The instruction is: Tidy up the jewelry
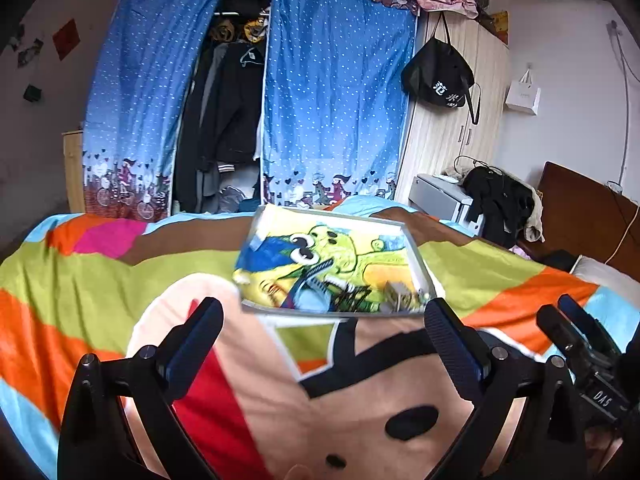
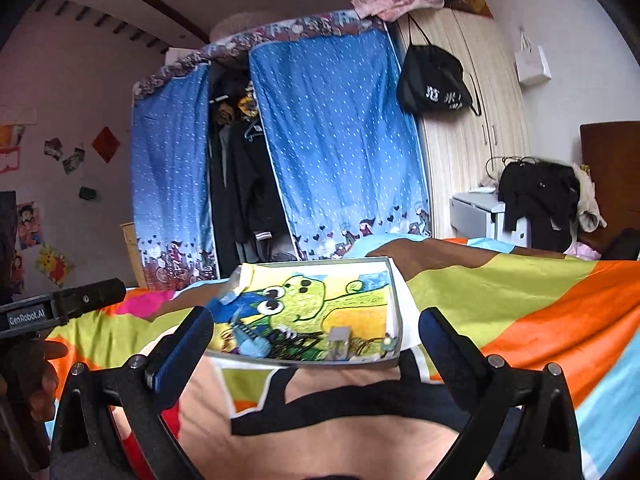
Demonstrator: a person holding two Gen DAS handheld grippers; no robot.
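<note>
A shallow grey tray point(image 1: 421, 261) point(image 2: 394, 300) lined with a green cartoon drawing lies on the bed. Several jewelry pieces point(image 1: 354, 297) point(image 2: 298, 341), blurred, are heaped along its near edge. My left gripper point(image 1: 323, 306) hovers open just short of the tray's near edge, nothing between its fingers. My right gripper point(image 2: 316, 314) also stands open and empty, its fingers spread wide on either side of the tray's near edge. The right gripper's body point(image 1: 576, 336) shows at the right of the left wrist view. A person's hand point(image 2: 36, 376) on the left gripper's body point(image 2: 60, 308) shows at the left of the right wrist view.
A bright striped cartoon blanket point(image 1: 80, 272) point(image 2: 540, 292) covers the bed. Beyond the bed stands a fabric wardrobe with blue curtains point(image 1: 336, 92) parted on dark clothes. A wooden cupboard point(image 1: 452, 136) with a hanging black bag point(image 1: 438, 74) stands at the right, near a clothes-draped unit point(image 1: 500, 200).
</note>
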